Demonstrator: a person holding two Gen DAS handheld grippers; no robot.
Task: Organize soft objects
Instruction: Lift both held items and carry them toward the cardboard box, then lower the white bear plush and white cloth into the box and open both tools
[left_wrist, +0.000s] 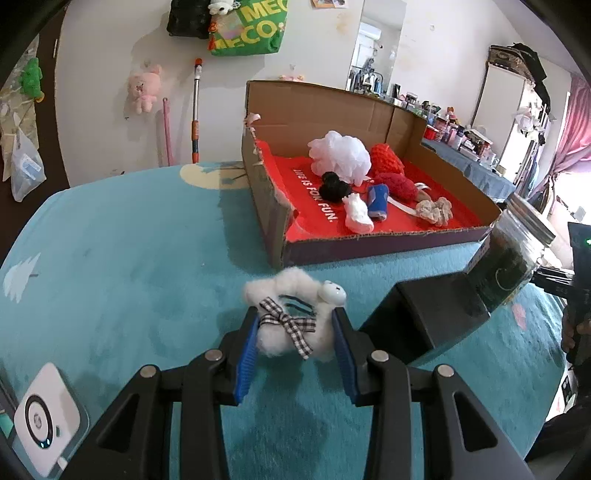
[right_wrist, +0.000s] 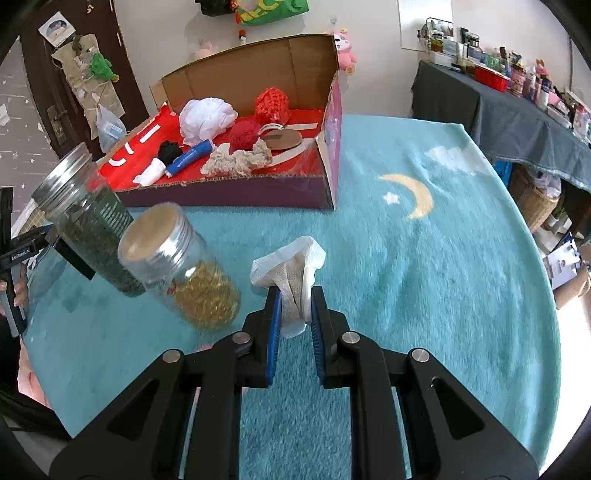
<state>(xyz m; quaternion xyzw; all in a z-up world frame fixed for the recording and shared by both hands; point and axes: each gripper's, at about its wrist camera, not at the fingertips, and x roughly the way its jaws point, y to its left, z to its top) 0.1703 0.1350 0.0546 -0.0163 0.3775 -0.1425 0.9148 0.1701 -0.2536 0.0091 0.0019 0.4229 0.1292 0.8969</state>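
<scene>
You're well into it — the cardboard box (left_wrist: 369, 236) already holds most of the soft stuff: a white mesh pouf (left_wrist: 341, 155), two red knitted pieces (left_wrist: 388, 162), a black scrunchie (left_wrist: 334, 186), a blue roll (left_wrist: 378, 201), a small white piece (left_wrist: 356, 214) and a beige scrunchie (left_wrist: 436, 210), all on the red liner.

Two items are not yet in, and you hold both. Your left gripper (left_wrist: 295, 332) is clamped on the fluffy white scrunchie (left_wrist: 288, 317) with the checked bow — blue pads pressing into both sides, held above the teal blanket (left_wrist: 129, 258), just short of the box's near wall. Your right gripper (right_wrist: 295, 310) has its jaws nearly together, pinching a white mesh cloth (right_wrist: 295, 273) that sticks up between the pads; it's also over the blanket, the box ahead and to the left in that view.

My read: carry both forward and release them over the red liner, and the sorting looks about finished. I see no other loose soft item on the blanket in either view, though the wrist cameras don't cover all of it.

The two glass jars (right_wrist: 177, 269) beside the box aren't soft — I'd leave them. Watch them: they sit between your hands and the box's near corner, so a low carry could clip one.
</scene>
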